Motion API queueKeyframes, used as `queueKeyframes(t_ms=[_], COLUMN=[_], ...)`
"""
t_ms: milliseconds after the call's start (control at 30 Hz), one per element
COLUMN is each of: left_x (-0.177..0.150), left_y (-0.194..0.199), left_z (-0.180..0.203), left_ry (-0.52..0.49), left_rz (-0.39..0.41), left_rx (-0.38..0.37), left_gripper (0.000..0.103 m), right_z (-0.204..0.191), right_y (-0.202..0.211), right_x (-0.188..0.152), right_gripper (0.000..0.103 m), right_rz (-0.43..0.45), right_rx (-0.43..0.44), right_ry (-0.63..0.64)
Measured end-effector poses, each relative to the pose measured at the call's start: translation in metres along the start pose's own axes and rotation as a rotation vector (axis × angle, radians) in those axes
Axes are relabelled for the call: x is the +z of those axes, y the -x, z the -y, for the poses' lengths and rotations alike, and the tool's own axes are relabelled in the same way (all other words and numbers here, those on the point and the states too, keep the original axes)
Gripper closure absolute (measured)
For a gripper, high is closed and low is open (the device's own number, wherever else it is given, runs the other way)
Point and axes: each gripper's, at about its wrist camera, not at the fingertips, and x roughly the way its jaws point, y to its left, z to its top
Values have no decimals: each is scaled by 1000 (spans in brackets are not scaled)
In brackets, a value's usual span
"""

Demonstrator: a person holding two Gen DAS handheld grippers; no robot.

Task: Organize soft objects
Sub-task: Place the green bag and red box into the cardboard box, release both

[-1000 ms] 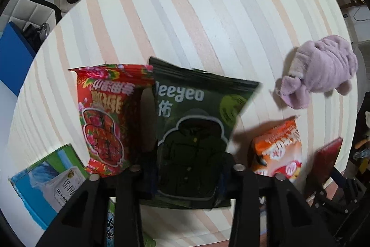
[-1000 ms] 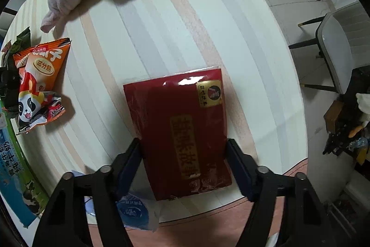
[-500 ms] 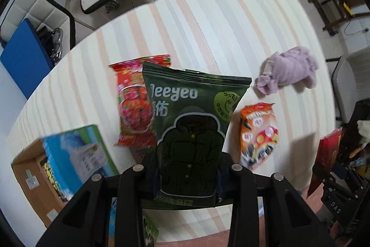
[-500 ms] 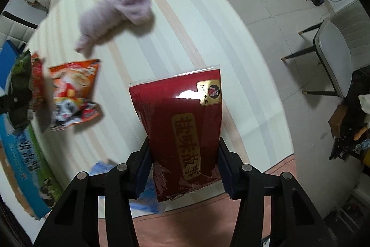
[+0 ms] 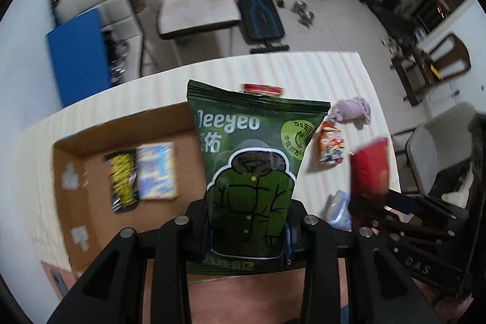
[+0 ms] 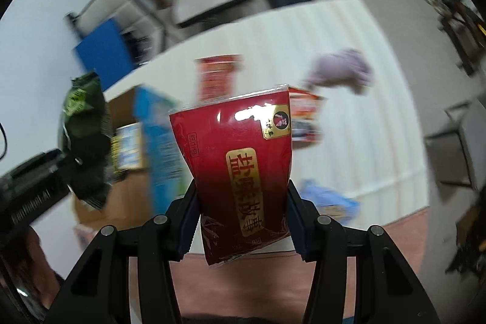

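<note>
My left gripper (image 5: 247, 220) is shut on a dark green snack bag (image 5: 252, 160) and holds it upright, high above the striped table (image 5: 303, 72). My right gripper (image 6: 241, 199) is shut on a dark red packet (image 6: 240, 160), also lifted off the table. The red packet shows in the left wrist view (image 5: 369, 169) and the green bag in the right wrist view (image 6: 85, 138). A purple plush toy (image 5: 350, 110), an orange snack bag (image 5: 331, 146) and a red snack bag (image 6: 217, 75) lie on the table.
An open cardboard box (image 5: 91, 141) stands at the table's left, with a yellow-black packet (image 5: 121, 181) and a blue packet (image 5: 156, 170) inside. A blue plastic pack (image 5: 337, 207) lies near the front edge. Chairs (image 5: 194, 11) and a weight bench (image 5: 261, 20) stand beyond the table.
Both grippers have risen far above the table with their packets in hand. The views now take in the cardboard box and the room beyond.
</note>
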Motion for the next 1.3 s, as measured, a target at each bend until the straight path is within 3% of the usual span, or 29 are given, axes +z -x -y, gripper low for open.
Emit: queueKeyframes(t_ms=[267,433,567,833,1100,1200,1300], left_x=[-41,-41,-28,-13,-4,-1,0], left_y=[36,11,-30,-94,-132,-138,-134], left_z=[-115,-177,-225,-268,-276,-277,-276], left_ry=[146,220,274,297,291,302,291], left_rz=[37,-3,-87,-207,-296,-311,-295], left_rx=[57,97,102,126,116,102,111], left_gripper=[71,71,71,71,69,63,52], right_z=[-133,-175,-193,-206,-202,-200,-201], right_y=[-26,-67,-104,-161,-194,-203,-203], right_x=[-10,-1,12,36,46,49,51], right_gripper=[49,49,49,49,47,35,33], right_rz=[-40,-73,-93,-125,-146,-155,-146], right_rx=[76,36,-31,-134,-219,-245,-266], right_ry=[118,105,96,75,50,51,61])
